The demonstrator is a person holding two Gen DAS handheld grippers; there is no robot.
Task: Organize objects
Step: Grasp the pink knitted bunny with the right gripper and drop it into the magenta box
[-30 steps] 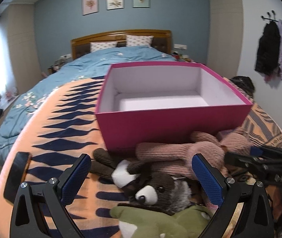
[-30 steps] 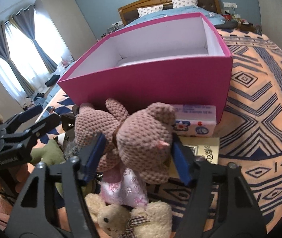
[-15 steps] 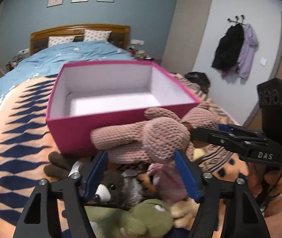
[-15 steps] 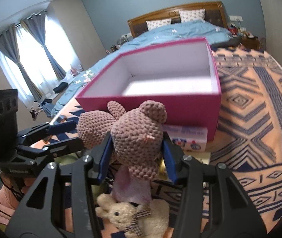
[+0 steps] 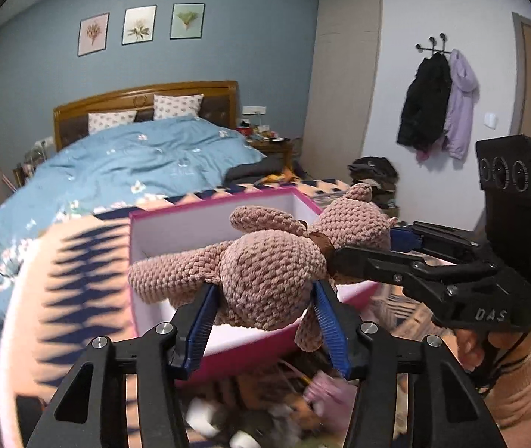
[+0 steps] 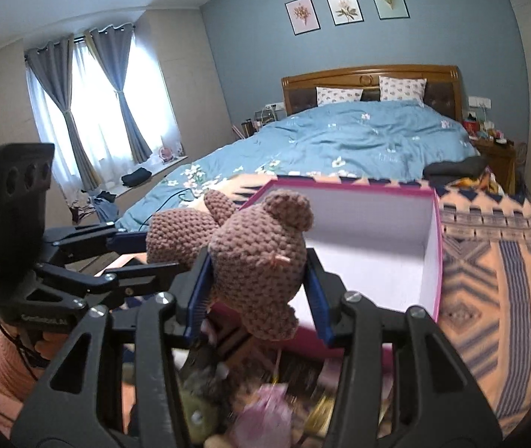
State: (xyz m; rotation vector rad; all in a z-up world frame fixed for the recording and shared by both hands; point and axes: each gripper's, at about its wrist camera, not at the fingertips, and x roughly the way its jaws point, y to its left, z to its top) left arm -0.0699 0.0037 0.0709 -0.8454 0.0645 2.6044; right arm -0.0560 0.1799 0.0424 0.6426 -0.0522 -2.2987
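Both grips closed on the knitted bear (image 5: 269,276): left hand-held gripper (image 5: 263,321), jaws just closed in, on its body, right hand-held gripper (image 6: 258,291) on its head, sharing the floppy toy's load above the open pink box (image 6: 433,254), probably for dropping in.

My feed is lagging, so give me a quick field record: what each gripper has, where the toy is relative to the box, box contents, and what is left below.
left gripper: shut on the body of the knitted bear, jaws just closing
right gripper: shut on the bear's head
bear position: held in the air by both grippers, in front of and over the near edge of the pink box
box contents: visible inside is bare
below: pile of plush toys, blurred
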